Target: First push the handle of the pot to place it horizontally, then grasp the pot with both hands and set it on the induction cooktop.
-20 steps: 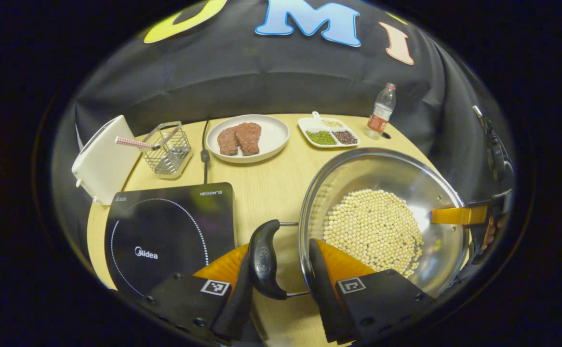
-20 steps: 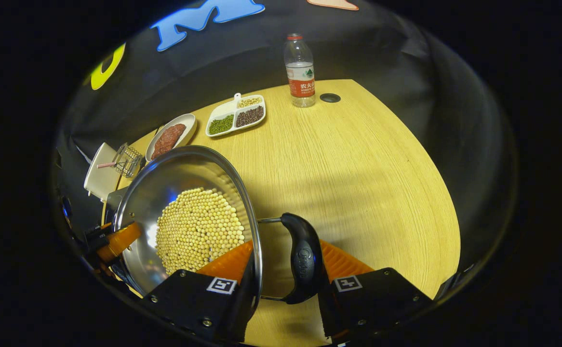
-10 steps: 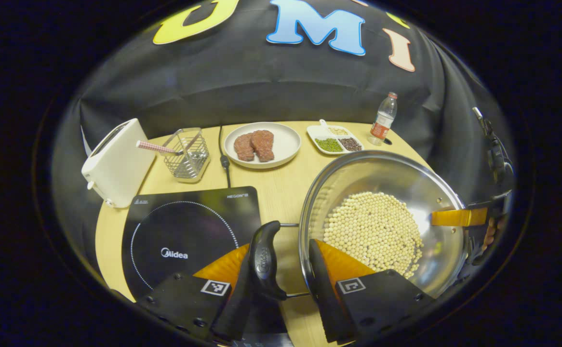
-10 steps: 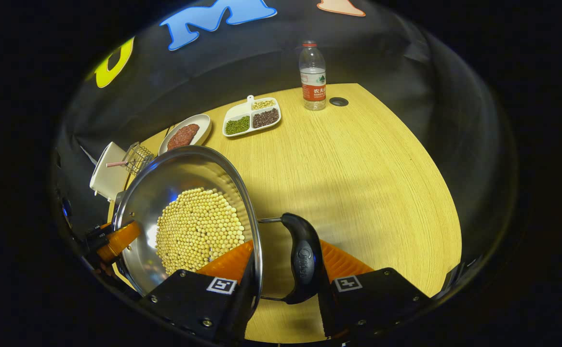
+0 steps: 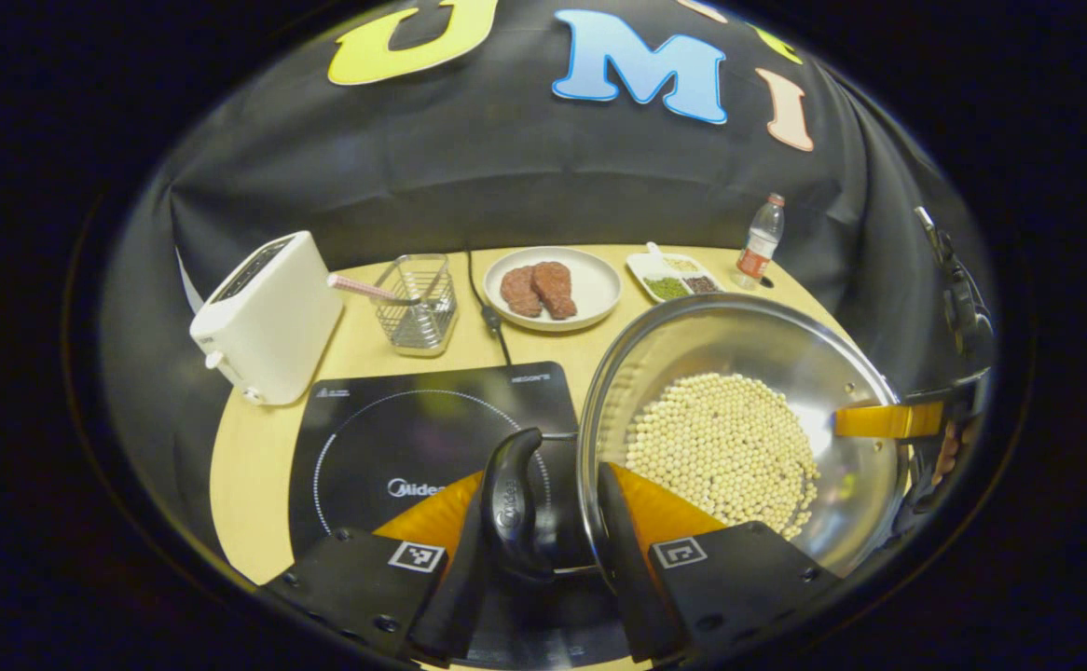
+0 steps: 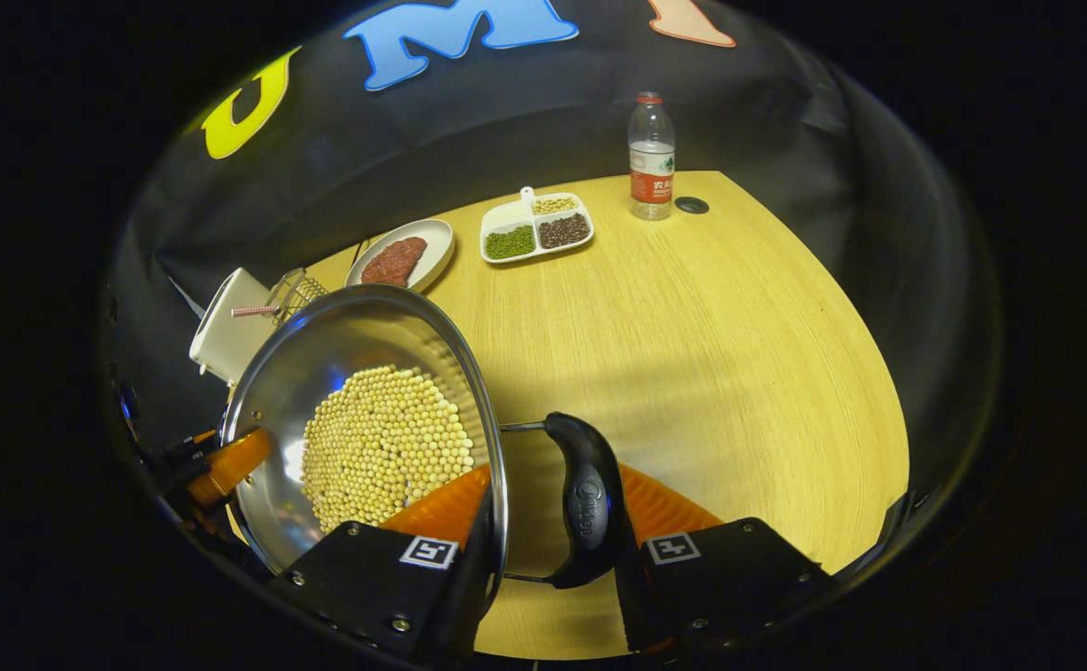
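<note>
1. A person carries a steel pot [image 5: 739, 419] of pale round beans [image 5: 721, 452] by its two side handles, one hand-held gripper on each. The pot appears lifted off the wooden tabletop [image 6: 693, 345], and its left side hangs above the induction cooktop [image 5: 413, 438].

2. The left gripper [image 5: 543, 540] has narrowed onto the pot's left handle [image 5: 511, 503]; one finger lies outside the black grip, the other against the pot wall. The right gripper [image 6: 553, 550] grips the right handle [image 6: 585, 503] the same way.

3. The cooktop sits toward the tabletop's left front, with a white toaster [image 5: 268, 317] at the left edge and a wire basket [image 5: 418, 303] behind it. A plate of meat [image 5: 553, 289], a divided dish of beans [image 5: 674, 278] and a water bottle [image 5: 760, 242] line the back edge.

4. The step in hand looks like the sideways carry. To do it well, both grippers should travel together at one height, so the pot stays level and the loose beans do not roll out.

5. Aim the pot's base over the dotted ring on the cooktop, well short of the toaster and basket.

6. Lower straight down, let the base settle flat, and only then loosen the two grips.
</note>
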### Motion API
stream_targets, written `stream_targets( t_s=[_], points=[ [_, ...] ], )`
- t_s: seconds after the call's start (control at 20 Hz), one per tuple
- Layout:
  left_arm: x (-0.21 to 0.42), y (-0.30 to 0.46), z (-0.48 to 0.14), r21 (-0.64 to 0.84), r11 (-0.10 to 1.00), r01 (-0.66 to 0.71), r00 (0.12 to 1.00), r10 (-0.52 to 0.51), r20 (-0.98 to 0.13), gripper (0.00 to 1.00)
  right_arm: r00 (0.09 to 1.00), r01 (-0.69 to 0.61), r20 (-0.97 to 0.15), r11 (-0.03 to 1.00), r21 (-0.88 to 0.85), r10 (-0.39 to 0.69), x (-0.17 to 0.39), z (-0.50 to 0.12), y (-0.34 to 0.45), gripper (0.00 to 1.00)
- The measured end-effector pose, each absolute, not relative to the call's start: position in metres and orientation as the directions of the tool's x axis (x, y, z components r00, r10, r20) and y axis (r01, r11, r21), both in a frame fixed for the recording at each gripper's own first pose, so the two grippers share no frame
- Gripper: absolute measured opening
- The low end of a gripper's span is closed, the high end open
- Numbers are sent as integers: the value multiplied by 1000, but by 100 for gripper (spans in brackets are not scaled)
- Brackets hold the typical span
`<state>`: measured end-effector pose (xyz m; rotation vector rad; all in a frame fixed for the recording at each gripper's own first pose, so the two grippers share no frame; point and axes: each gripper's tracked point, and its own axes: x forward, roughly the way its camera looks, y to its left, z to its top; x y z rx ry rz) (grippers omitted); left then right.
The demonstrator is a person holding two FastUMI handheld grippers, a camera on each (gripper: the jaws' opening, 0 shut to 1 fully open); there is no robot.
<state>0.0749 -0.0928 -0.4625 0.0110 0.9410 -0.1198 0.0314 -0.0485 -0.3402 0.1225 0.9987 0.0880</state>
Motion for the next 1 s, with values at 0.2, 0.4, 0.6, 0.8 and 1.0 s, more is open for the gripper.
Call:
stream_targets(
  t_s=[0.2,0.4,0.6,0.8,1.0],
  points=[
    [72,-96,-460,-31,995,95,590,-82,-803,66,533,-32,-832,987,160,152,34,-334,-59,59],
    [72,-97,-459,-33,996,81,592,-75,-803,66,528,-50,-834,986,157,159,38,-337,-55,59],
    [69,-96,-461,-37,997,70,591,-71,-803,66,529,-71,-833,987,145,161,41,-337,-55,59],
    [66,-95,-461,-32,998,59,583,-60,-810,63,521,-95,-838,987,132,162,43,-335,-55,59],
    [66,-94,-463,-23,999,42,578,-44,-815,66,516,-116,-839,984,132,173,45,-337,-57,59]
  ],
)
